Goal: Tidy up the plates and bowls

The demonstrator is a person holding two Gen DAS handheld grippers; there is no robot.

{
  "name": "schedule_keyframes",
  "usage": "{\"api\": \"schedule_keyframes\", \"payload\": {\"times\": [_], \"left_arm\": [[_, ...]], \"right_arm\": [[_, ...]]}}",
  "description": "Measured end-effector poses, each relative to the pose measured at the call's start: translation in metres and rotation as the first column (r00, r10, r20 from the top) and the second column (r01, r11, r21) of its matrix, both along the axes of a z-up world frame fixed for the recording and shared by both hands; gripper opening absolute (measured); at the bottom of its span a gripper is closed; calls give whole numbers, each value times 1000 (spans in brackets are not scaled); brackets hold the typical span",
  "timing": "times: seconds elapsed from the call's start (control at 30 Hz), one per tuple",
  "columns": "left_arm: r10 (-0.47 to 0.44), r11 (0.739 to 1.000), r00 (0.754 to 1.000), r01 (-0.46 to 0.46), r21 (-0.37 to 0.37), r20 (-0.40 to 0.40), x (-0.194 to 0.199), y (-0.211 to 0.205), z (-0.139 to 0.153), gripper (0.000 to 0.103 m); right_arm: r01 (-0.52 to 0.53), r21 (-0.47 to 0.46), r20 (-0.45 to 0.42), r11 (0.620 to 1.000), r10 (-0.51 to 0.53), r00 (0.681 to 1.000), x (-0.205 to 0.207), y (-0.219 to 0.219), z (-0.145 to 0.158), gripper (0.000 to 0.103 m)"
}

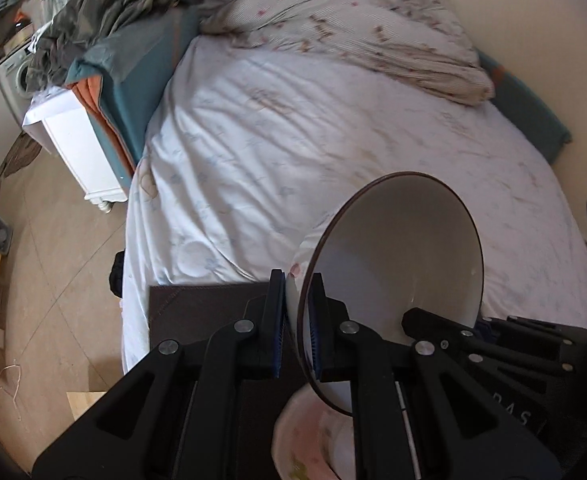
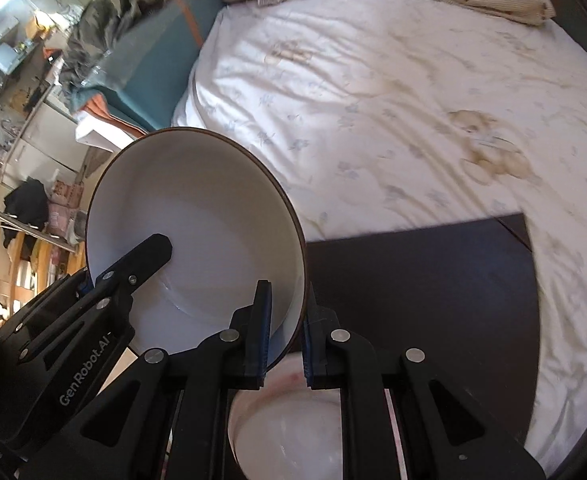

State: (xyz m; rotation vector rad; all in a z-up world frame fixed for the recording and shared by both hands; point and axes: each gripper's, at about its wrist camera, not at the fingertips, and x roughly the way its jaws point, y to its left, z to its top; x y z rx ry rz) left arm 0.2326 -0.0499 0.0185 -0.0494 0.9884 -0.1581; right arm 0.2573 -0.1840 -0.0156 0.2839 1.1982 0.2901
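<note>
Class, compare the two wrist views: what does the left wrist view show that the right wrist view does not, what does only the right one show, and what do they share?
Only the left wrist view shows the washing machine and the bare floor beside the bed.

Only the right wrist view shows the lettering on the left gripper's neighbour, and brownish stains on the sheet.

Both show the white bowl with a dark rim, gripped at opposite edges by the left gripper and the right gripper, the dark tabletop, a second pale bowl below, and the bed.
</note>
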Motion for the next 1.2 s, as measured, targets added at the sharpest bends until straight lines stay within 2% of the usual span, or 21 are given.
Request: {"api": "schedule_keyframes", "payload": {"times": [0.2, 0.37, 0.43, 0.57, 0.67, 0.9, 1.07, 1.2], "left_arm": [[-53, 997, 996, 49, 58, 70, -57, -27, 12, 9], [-72, 997, 993, 69, 39, 94, -88, -28, 16, 9], [-77, 997, 994, 74, 35, 72, -94, -27, 10, 9], [-49, 999, 999, 49, -21, -11, -101, -18, -11, 9], [-61, 998, 998, 61, 14, -33, -107, -21, -22, 9], [-90, 994, 992, 95, 52, -92, -106, -28, -44, 9], [-69, 997, 987, 72, 15, -148, -99, -24, -55, 9], [-69, 997, 985, 72, 12, -156, -98, -24, -57, 9]], "right_arm": [[-3, 33, 46, 999, 1, 999, -56, -30, 20, 14], [17, 108, 61, 994, -24, 998, -90, -47, 23, 14], [3, 112, 73, 994, -11, 997, -102, -49, 22, 15], [9, 129, 80, 992, -19, 997, -114, -51, 10, 14], [0, 125, 72, 992, -10, 997, -121, -49, -1, 14], [-12, 110, -15, 994, 14, 1000, -122, -48, -31, 14], [-9, 107, -62, 994, 15, 998, -119, -48, -43, 14], [9, 138, -81, 990, 2, 997, -119, -52, -46, 15]]}}
